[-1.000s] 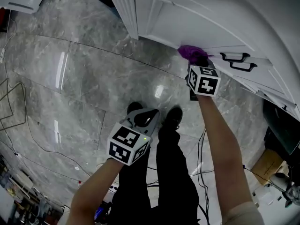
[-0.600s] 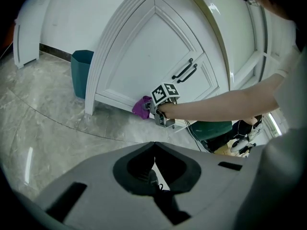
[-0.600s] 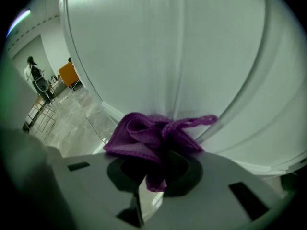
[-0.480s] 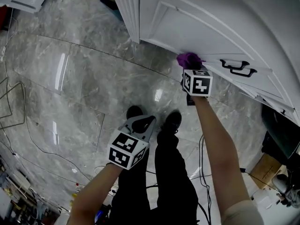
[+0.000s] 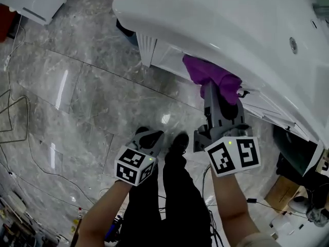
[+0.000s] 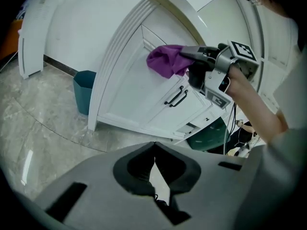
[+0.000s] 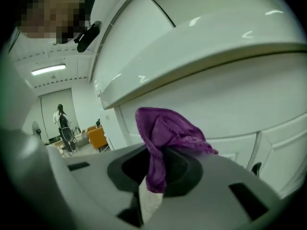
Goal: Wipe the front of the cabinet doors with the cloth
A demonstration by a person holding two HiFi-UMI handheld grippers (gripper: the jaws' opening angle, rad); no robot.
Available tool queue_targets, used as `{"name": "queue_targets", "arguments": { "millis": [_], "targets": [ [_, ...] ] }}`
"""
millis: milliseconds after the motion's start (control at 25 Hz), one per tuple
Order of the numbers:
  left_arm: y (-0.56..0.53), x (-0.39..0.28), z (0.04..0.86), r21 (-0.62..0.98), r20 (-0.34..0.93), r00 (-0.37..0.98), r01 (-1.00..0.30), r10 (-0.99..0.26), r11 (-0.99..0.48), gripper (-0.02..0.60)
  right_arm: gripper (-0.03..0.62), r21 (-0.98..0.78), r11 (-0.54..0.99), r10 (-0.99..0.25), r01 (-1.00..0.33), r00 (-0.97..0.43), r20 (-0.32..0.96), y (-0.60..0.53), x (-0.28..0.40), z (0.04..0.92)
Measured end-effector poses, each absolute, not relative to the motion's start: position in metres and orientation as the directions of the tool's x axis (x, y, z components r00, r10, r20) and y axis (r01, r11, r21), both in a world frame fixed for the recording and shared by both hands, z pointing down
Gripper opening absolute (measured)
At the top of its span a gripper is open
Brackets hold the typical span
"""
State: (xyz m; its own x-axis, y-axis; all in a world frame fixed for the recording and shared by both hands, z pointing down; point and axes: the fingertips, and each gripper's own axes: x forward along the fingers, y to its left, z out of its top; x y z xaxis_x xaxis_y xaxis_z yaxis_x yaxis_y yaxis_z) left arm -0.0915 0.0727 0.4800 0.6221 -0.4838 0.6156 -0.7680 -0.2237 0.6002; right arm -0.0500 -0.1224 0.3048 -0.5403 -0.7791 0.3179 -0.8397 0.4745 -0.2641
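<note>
Right gripper (image 7: pixel 153 174) clamps the bunched purple cloth (image 7: pixel 168 128), 1 tail hanging between its jaws, the bunch hiding its tips and pointing at the cabinet door (image 6: pixel 144 90); left gripper (image 6: pixel 154 152) is closed, empty.

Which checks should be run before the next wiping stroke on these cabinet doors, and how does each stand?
1. Cloth gripped by the right gripper: ok, jaws shut on it.
2. Cloth pressed flat against the cabinet door: cannot tell; it sits at the door's top, under the countertop edge.
3. Left gripper out of the way: ok, shut, empty, held low.
4. Door handles apart from the cloth: ok, they lie below it.
</note>
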Motion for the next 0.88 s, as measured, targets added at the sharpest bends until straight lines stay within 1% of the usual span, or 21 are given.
{"name": "queue_targets", "arguments": {
  "millis": [160,280,360,520,880],
  "targets": [
    [0.072,-0.101,0.482,0.606,0.613,0.616,-0.768,-0.495,-0.206,0.020,0.057,-0.224,0.484,-0.782,-0.846,-0.533,0.324,-0.144,-0.058,0.309],
    [0.074,-0.106,0.490,0.613,0.610,0.613,-0.766,-0.502,-0.192,0.020,0.057,-0.202,0.489,-0.766,-0.849,-0.529,0.366,-0.147,-0.062,0.335],
    [0.079,-0.108,0.496,0.616,0.615,0.611,-0.767,-0.499,-0.181,0.020,0.057,-0.206,0.477,-0.755,-0.855,-0.518,0.403,-0.150,-0.059,0.359],
    [0.088,-0.116,0.508,0.617,0.623,0.608,-0.769,-0.492,-0.168,0.020,0.058,-0.123,0.496,-0.736,-0.859,-0.492,0.465,-0.152,-0.059,0.403],
    [0.084,-0.129,0.542,0.625,0.622,0.604,-0.766,-0.498,-0.148,0.020,0.057,0.022,0.589,-0.604,-0.808,-0.421,0.676,-0.147,-0.063,0.549]
  ]
}}
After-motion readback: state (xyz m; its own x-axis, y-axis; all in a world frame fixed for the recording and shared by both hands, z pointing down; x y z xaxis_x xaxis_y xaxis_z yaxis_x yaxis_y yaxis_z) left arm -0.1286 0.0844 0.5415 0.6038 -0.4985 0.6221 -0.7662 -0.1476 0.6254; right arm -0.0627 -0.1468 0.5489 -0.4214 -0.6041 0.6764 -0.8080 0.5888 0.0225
